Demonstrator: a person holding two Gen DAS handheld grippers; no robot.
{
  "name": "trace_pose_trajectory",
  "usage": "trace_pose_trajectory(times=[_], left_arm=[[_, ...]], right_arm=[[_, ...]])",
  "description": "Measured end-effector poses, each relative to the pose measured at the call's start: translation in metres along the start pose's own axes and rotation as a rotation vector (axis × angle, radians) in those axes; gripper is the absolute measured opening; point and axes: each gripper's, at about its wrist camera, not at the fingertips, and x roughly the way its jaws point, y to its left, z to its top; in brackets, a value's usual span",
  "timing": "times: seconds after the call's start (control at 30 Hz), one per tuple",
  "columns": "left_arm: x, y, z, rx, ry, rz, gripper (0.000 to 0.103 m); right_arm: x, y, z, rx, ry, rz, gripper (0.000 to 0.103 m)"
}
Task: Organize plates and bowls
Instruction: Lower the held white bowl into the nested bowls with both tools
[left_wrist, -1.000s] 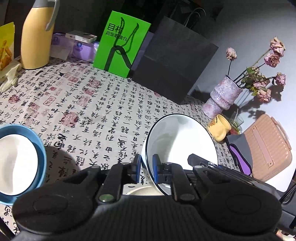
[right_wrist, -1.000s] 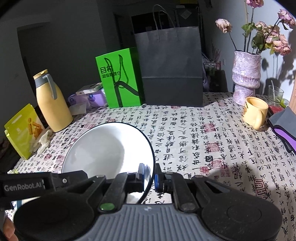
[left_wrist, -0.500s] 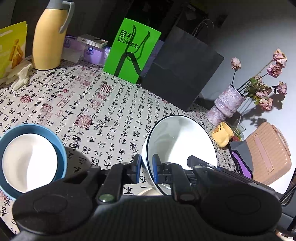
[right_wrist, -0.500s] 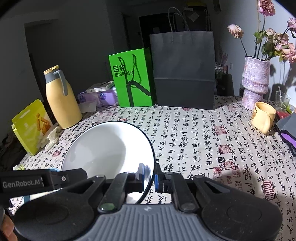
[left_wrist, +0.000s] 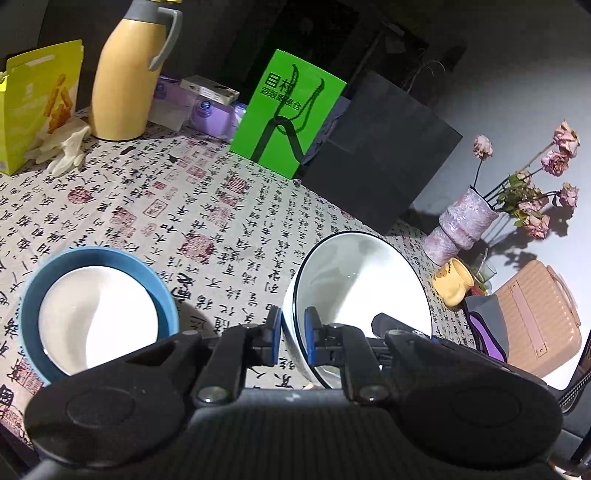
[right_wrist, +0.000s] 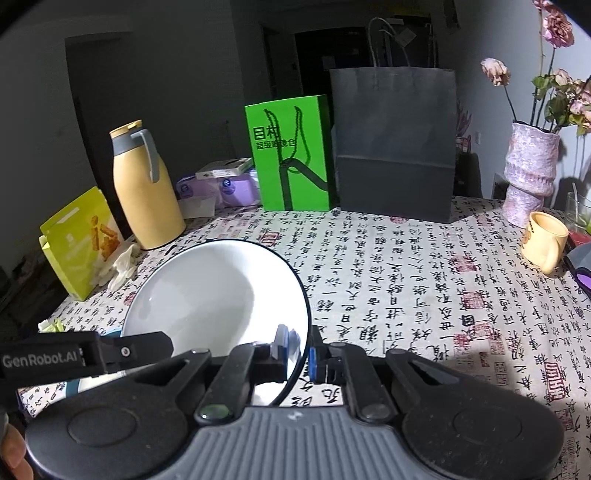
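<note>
Left gripper pinches left rim of white ceramic bowl with thin black rim; right gripper pinches its opposite rim. Bowl held tilted above calligraphy-print tablecloth. Blue-rimmed round bowl with white inside sits on cloth, left of held bowl, apart. Yellow mug, green paper bag further back.

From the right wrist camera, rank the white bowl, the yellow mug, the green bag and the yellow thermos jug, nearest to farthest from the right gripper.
1. White bowl: its rim is clamped in the right gripper, just left of centre.
2. Yellow mug: far right, mid-table.
3. Yellow thermos jug: left, near the table's back.
4. Green bag: back edge, centre.
The jug and bag are close in depth, so their order is less certain.
</note>
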Motion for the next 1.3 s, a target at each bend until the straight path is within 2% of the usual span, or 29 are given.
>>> trace_pose_trajectory(times=[0.83,1.3], left_arm=[[-0.032,0.068,0.005,-0.09,-0.038,0.04,0.013],[-0.033,0.088,0.007,-0.117,-0.038,0.046,0.013]], right_arm=[[0.016,0.073,-0.007,-0.094,0.031,0.053,0.011],[0.027,0.092,-0.008,-0.118,0.048,0.059,0.011]])
